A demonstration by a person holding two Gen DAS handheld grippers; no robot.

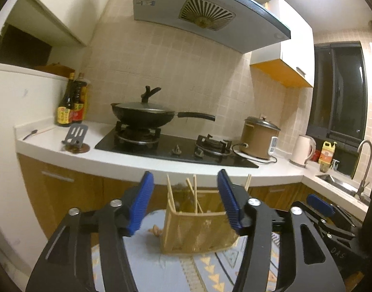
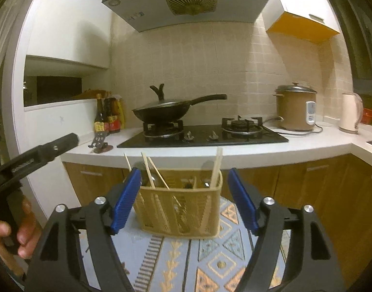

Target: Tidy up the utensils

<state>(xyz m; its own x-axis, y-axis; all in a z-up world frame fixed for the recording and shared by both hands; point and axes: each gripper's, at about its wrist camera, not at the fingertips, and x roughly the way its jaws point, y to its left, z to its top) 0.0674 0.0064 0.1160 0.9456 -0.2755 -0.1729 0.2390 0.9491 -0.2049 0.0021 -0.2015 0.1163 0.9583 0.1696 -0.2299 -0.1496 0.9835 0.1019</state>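
Observation:
A tan slotted utensil holder point(image 1: 198, 231) stands on a patterned cloth point(image 1: 149, 255), with several wooden chopsticks point(image 1: 194, 189) sticking up from it. My left gripper point(image 1: 186, 199) is open and empty, its blue pads either side of the holder, short of it. In the right wrist view the same holder point(image 2: 181, 211) stands between the open, empty blue pads of my right gripper point(image 2: 183, 194). Chopsticks point(image 2: 216, 165) lean in its compartments, and dark utensil handles show inside. The left gripper's black body point(image 2: 35, 155) shows at the left, held by a hand.
Behind runs a white counter point(image 2: 234, 150) with a black gas hob point(image 2: 200, 136), a lidded wok point(image 2: 166, 112), sauce bottles point(image 2: 108, 119), a slotted spatula on a rest point(image 2: 99, 141), a rice cooker point(image 2: 295, 107) and a kettle point(image 2: 351, 112). A sink point(image 1: 339, 182) is at far right.

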